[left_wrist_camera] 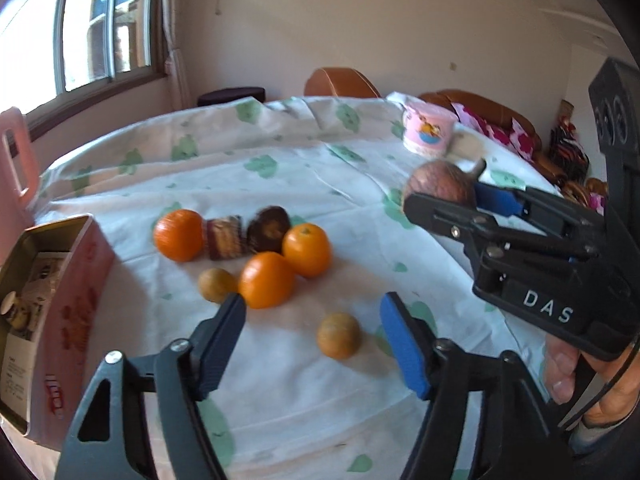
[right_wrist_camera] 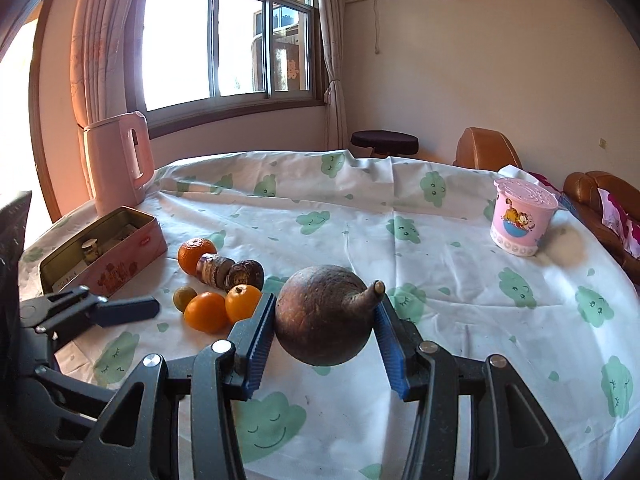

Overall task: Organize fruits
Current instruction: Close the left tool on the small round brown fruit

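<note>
My right gripper (right_wrist_camera: pixel 324 320) is shut on a round brown fruit with a stubby stem (right_wrist_camera: pixel 320 320) and holds it above the cloth; it also shows in the left wrist view (left_wrist_camera: pixel 440 184). My left gripper (left_wrist_camera: pixel 312 320) is open and empty, low over the table. A small tan fruit (left_wrist_camera: pixel 339 335) lies between its fingers, a little ahead. Three oranges (left_wrist_camera: pixel 266 279) (left_wrist_camera: pixel 307 250) (left_wrist_camera: pixel 179 234), another small tan fruit (left_wrist_camera: pixel 216 285) and two dark brown pieces (left_wrist_camera: pixel 267 229) (left_wrist_camera: pixel 225 237) lie in a cluster beyond. The cluster also shows in the right wrist view (right_wrist_camera: pixel 206 312).
An open pink tin (left_wrist_camera: pixel 60 312) with small items stands at the left. A pink kettle (right_wrist_camera: pixel 118 160) stands behind it. A pink lidded cup (right_wrist_camera: pixel 520 216) stands at the far right. The table has a white cloth with green clouds (right_wrist_camera: pixel 360 220). Brown chairs stand behind.
</note>
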Tool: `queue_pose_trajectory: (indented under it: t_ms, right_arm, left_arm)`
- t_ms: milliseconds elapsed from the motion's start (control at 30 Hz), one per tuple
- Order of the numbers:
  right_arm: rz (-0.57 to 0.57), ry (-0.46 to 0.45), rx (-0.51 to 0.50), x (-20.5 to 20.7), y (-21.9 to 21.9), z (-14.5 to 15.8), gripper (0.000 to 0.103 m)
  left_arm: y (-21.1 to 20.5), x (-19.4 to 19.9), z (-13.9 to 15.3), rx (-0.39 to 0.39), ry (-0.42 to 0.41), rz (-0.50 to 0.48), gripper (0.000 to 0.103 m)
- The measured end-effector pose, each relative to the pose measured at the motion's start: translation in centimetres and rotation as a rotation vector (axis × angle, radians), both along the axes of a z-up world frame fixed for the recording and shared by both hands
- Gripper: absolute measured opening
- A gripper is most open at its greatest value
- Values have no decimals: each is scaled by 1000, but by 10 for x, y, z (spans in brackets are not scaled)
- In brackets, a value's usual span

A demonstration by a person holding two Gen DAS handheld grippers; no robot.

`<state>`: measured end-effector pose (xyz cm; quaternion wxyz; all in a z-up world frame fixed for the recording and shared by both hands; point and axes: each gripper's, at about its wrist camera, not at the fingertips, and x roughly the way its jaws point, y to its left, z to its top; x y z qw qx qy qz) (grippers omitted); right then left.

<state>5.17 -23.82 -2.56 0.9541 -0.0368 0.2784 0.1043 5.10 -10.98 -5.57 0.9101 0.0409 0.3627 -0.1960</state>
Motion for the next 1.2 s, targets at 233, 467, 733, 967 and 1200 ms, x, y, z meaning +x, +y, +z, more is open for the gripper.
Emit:
queue_pose_trajectory:
  t_ms: [233,467,733,967,1200]
  right_arm:
    - [5,4,13,-1,0,-4,50]
    - [37,-9,22,-4,13,-2,51]
    - [75,-25,37,1,34,-4,51]
    - [75,-49,60,3,40,-2,51]
    - [68,-77,70,1,41,1,50]
  left_arm:
    - [-15,8,-17,20,101,-61,28]
    - [-7,-1,-10,10,52,-53,27]
    - [23,7,2,-16,-8,32,27]
    - [48,10,6,-29,-56,113,27]
    - [60,4,11,-50,-114,160,27]
